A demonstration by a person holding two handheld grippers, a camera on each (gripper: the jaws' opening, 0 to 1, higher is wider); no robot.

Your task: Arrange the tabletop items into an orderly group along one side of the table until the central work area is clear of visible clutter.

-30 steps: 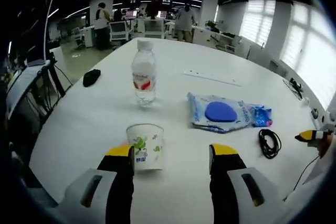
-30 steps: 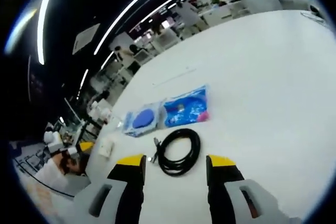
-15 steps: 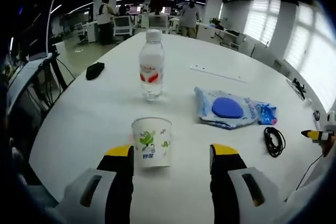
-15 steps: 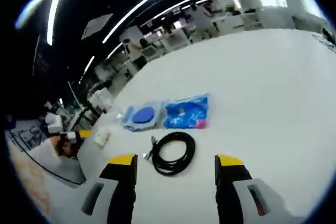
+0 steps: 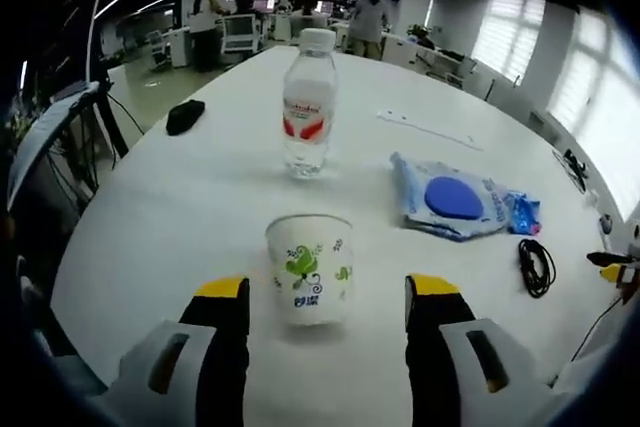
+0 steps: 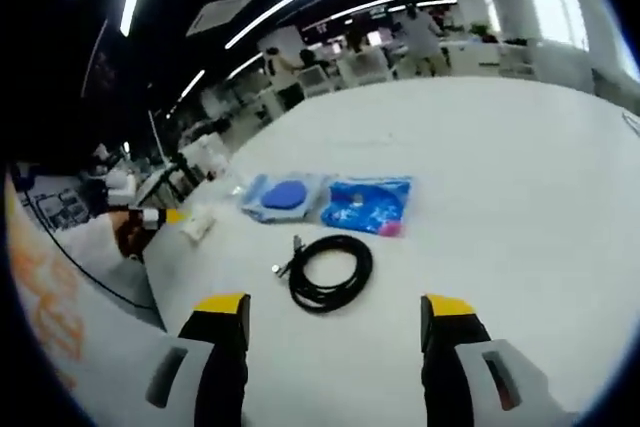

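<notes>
In the left gripper view a white paper cup [image 5: 310,268] with green print stands upright between the tips of my open left gripper [image 5: 327,290], with gaps on both sides. Beyond it stands a clear water bottle [image 5: 306,106] with a red label. A blue plastic packet [image 5: 458,203] lies to the right, and a black coiled cable [image 5: 536,266] lies past it. In the right gripper view the coiled cable [image 6: 327,270] lies just ahead of my open right gripper [image 6: 335,309]. The blue packet [image 6: 332,199] lies behind the cable, and the paper cup [image 6: 200,223] sits small at the left.
A small black object [image 5: 184,116] lies near the far left edge of the round white table [image 5: 180,217]. A thin pale strip [image 5: 432,130] lies far right of the bottle. The other gripper's yellow tip [image 5: 612,260] shows at the right rim. People and office desks stand beyond the table.
The left view has closed in on the cup, which now sits centred between the jaws. The right view has rolled more level, with the cable still ahead of its open jaws.
</notes>
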